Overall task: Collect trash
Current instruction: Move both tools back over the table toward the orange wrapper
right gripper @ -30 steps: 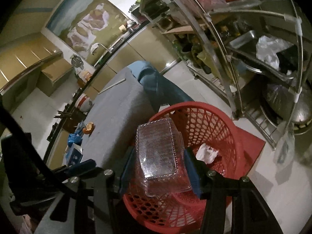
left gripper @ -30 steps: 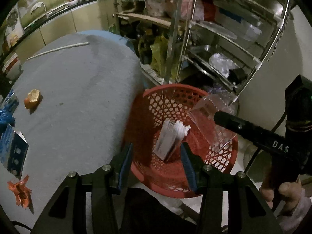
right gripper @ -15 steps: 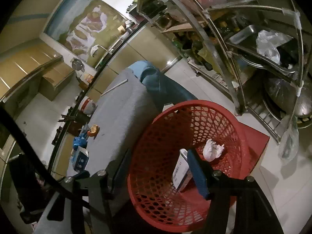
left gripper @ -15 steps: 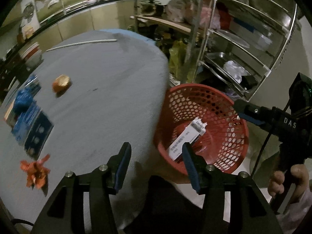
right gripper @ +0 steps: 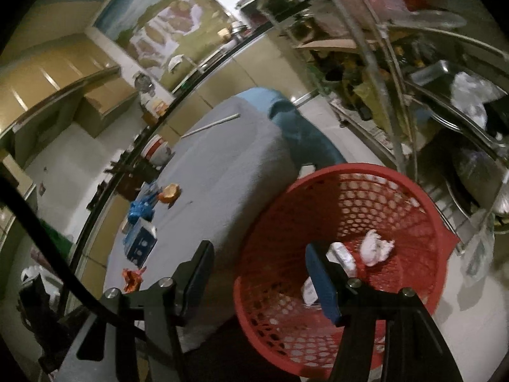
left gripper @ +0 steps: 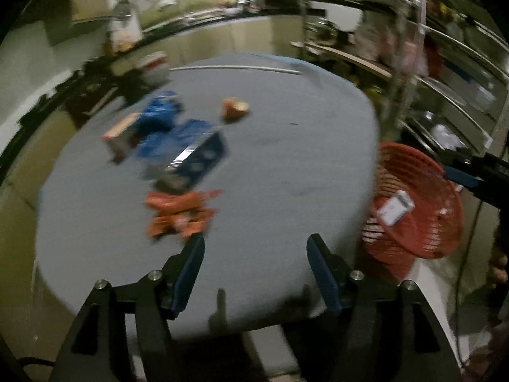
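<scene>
I am swinging the left gripper [left gripper: 256,273] over the grey table [left gripper: 286,146], its empty jaws opening. The orange wrapper [left gripper: 179,211] lies just ahead, well left of the red basket [right gripper: 410,187]; I should straddle it squarely. The right gripper [right gripper: 257,273], spread and empty, is hovering at the basket's rim.

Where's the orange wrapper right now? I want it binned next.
In the left wrist view the orange wrapper lies on the grey table, left of centre, just in front of the blue carton and ahead of the left tongs.

Red lattice basket [right gripper: 343,197], grey tablecloth [left gripper: 286,165], blue carton [left gripper: 203,156], orange wrapper [left gripper: 178,213]
</scene>
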The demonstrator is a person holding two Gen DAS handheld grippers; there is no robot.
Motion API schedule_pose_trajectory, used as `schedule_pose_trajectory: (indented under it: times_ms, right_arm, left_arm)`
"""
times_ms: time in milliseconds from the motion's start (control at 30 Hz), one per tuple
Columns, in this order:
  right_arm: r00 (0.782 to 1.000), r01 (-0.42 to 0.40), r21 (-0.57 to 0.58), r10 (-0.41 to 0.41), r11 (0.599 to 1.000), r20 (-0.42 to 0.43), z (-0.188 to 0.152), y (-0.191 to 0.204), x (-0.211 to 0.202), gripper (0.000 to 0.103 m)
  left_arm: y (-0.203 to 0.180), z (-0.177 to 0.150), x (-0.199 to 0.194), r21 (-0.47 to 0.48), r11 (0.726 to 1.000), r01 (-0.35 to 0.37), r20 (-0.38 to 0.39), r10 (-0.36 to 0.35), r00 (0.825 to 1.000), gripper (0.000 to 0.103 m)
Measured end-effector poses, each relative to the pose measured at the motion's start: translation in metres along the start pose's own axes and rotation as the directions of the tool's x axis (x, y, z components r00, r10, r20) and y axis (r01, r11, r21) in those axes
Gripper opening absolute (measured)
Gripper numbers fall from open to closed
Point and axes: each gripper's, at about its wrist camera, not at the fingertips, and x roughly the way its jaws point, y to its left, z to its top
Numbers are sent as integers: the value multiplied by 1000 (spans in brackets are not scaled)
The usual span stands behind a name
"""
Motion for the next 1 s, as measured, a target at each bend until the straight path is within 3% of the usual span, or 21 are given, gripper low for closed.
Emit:
schedule_pose_trajectory:
  times_ms: [200, 500, 1000]
  right_arm:
    - [1000, 2, -83, -2, 997, -3, -3, 31, 1, 63]
    - [999, -2, -163, 10, 987, 49, 12, 80, -14, 63]
    - [993, 31, -388, 17, 921, 118, 8, 156, -51, 63]
  left_arm:
    - [43, -11, -11, -56, 995, -79, 14, 80, 997, 68]
    - [87, -5, -34, -134, 983, -122, 64, 132, 989, 69]
    - [116, -6, -73, -188, 970, -154, 126, 179, 976, 69]
